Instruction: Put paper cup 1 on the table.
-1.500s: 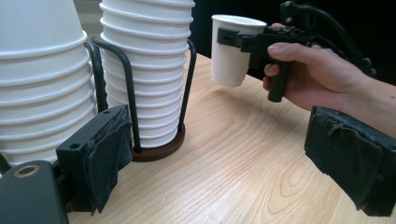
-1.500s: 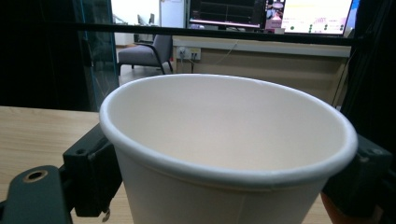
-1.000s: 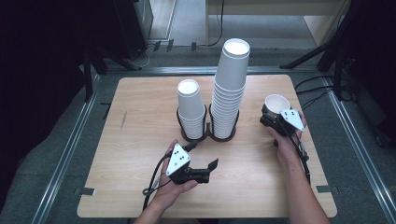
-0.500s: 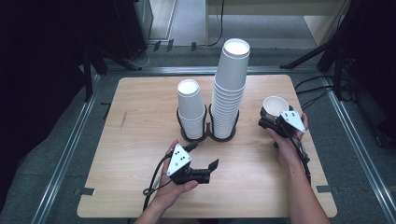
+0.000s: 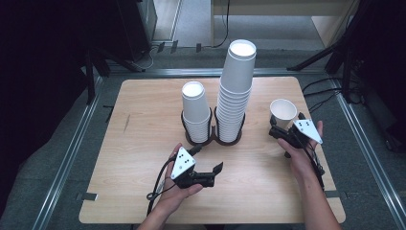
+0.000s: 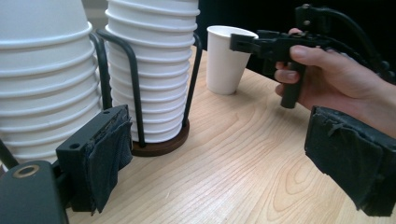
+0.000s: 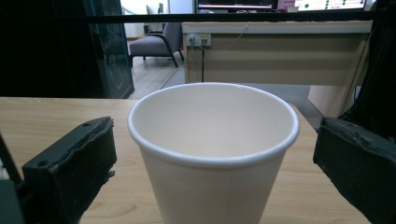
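Single cup set down upright at the right side of the surface

The paper cup (image 5: 283,111) is seen standing alone at about three o'clock from the holder (image 5: 213,136), likely separated from the tall stack (image 5: 235,91). The right tool (image 5: 279,132) has just been opening; the cup stands between its wide jaws, untouched. The left tool (image 5: 214,173) is held partly open, empty, at six o'clock.
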Action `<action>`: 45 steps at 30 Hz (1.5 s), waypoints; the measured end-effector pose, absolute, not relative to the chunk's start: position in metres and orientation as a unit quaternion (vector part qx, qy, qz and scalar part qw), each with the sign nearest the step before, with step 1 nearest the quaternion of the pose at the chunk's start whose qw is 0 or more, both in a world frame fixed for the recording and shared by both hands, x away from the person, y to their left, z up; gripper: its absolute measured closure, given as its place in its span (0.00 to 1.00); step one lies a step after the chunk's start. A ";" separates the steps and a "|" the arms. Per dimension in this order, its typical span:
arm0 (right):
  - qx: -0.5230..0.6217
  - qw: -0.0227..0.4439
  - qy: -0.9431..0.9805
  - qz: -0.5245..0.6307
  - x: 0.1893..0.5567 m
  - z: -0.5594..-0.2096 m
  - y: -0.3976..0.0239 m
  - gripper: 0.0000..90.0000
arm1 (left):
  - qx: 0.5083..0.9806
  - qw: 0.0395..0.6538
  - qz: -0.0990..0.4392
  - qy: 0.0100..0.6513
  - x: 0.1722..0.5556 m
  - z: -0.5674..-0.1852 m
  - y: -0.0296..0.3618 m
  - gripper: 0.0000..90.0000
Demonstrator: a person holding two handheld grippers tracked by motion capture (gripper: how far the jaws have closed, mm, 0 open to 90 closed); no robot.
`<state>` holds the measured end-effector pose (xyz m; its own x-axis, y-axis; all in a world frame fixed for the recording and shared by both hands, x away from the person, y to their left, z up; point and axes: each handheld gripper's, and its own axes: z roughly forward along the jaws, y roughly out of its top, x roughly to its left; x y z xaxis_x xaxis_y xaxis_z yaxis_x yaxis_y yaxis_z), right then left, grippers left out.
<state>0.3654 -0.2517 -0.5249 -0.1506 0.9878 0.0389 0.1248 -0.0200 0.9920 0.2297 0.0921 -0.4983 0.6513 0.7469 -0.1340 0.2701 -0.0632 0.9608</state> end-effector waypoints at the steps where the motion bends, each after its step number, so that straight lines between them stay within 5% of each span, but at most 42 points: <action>1: 0.497 0.422 0.560 0.512 0.363 -0.525 -0.252 0.00 | 0.699 0.580 0.205 0.365 0.230 -0.499 0.093 0.09; 45: 0.470 0.412 0.527 0.575 0.315 -0.467 -0.272 0.00 | 0.683 0.584 0.213 0.384 0.240 -0.493 0.100 0.09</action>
